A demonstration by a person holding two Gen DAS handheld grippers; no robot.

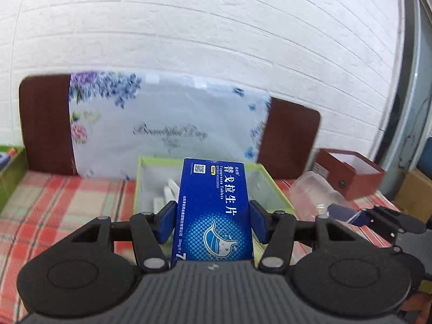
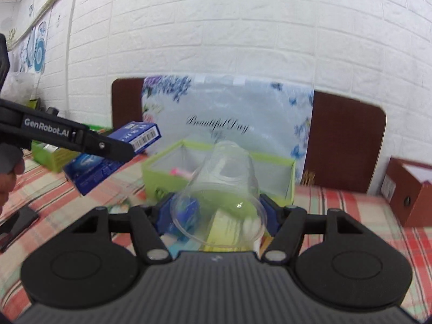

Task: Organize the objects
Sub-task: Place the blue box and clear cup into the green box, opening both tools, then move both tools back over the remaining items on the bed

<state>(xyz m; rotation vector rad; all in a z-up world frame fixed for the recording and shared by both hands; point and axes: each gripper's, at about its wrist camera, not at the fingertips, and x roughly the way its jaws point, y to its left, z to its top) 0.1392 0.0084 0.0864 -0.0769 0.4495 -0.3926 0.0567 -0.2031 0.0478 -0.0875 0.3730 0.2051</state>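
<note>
Green box [image 1: 272,186] is sitting near the tabletop's [image 1: 67,197] back edge. Left claw [image 1: 213,222] is clamping the blue medicine box [image 1: 213,210] above it; right claw [image 2: 218,216] is gripping the clear cup [image 2: 221,194]. Best lowering each level, releasing inside the rim.

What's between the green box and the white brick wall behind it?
A flowered sheet reading "Beautiful Day" stands behind the green box, propped against a brown board at the wall. The right wrist view shows it best.
</note>
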